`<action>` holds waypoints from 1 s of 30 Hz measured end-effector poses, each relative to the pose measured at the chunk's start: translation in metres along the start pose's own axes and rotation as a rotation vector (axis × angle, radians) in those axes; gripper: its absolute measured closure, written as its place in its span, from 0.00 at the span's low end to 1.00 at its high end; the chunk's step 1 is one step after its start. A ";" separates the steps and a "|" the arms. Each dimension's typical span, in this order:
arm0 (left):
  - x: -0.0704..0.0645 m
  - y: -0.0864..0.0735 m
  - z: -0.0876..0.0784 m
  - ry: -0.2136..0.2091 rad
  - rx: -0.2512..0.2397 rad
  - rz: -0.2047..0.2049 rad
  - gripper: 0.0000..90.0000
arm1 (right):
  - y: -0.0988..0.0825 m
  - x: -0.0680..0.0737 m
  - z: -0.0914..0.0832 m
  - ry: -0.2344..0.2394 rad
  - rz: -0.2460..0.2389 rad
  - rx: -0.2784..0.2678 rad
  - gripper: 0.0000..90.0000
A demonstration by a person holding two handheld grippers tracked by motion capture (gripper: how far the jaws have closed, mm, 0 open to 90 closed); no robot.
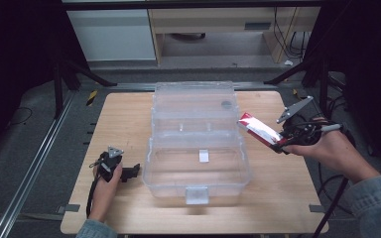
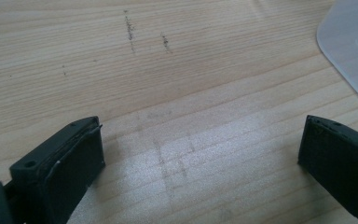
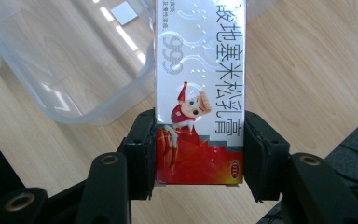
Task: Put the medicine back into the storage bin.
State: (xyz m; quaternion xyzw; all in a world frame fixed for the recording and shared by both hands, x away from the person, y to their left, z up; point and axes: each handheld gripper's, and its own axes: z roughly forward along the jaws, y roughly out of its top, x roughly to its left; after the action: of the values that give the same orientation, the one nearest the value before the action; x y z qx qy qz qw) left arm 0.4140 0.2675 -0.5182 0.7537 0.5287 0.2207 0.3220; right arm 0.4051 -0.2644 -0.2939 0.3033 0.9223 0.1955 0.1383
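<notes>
Setting: wooden table [image 1: 129, 119] on a dark floor, with pale cabinets and a desk beyond its far edge.
Left hand [image 1: 106, 186]: rests on the table near the left edge, holding its tool low on the wood.
Left gripper [image 1: 131, 171]: jaws spread wide with bare wood between them in the left gripper view [image 2: 200, 154]; nothing held; it points toward the box.
Clear plastic box [image 1: 197, 144]: stands at the middle of the table, lid thrown back toward the far side, latch tab facing the person; the main compartment looks empty apart from a small white sticker [image 1: 204, 155] that seems to lie on its floor.
Carton [image 1: 258, 129]: small medicine-type box, white upper part and red lower part, held in the air just beside the right rim of the plastic box, tilted, with its free end toward the box.
Right gripper [image 1: 280, 144]: jaws half closed and clamped on the red end of the carton [image 3: 200, 93], one pad on each long side.
Right hand [image 1: 322, 146]: grips the tool above the right part of the table.
Progress: carton picked up and carried close to the box; judged still to do are moving it over the rim, lowering it in and letting go.
Writing: large Chinese characters down the carton face, the digits "999", and a cartoon figure in a red pointed hat; smaller print is too fine to read.
</notes>
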 end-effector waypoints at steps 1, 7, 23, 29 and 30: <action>0.000 0.000 0.000 0.000 0.000 0.001 0.00 | 0.000 0.000 0.000 0.000 0.000 0.000 0.57; 0.000 0.000 0.000 -0.002 0.000 0.001 0.00 | 0.024 0.013 -0.002 0.020 -0.049 -0.010 0.57; -0.001 0.000 0.000 -0.014 -0.002 0.014 0.00 | 0.078 0.050 0.028 0.077 -0.210 -0.004 0.57; -0.001 0.000 0.000 -0.014 0.004 0.020 0.00 | 0.094 0.065 0.043 0.113 -0.253 -0.020 0.57; -0.001 0.000 0.000 -0.014 0.004 0.020 0.00 | 0.097 0.068 0.045 0.121 -0.262 -0.024 0.57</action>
State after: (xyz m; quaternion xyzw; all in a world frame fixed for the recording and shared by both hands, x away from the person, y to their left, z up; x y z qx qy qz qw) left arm 0.4136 0.2670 -0.5179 0.7611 0.5192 0.2175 0.3221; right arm 0.4185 -0.1385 -0.3000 0.1662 0.9583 0.2046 0.1105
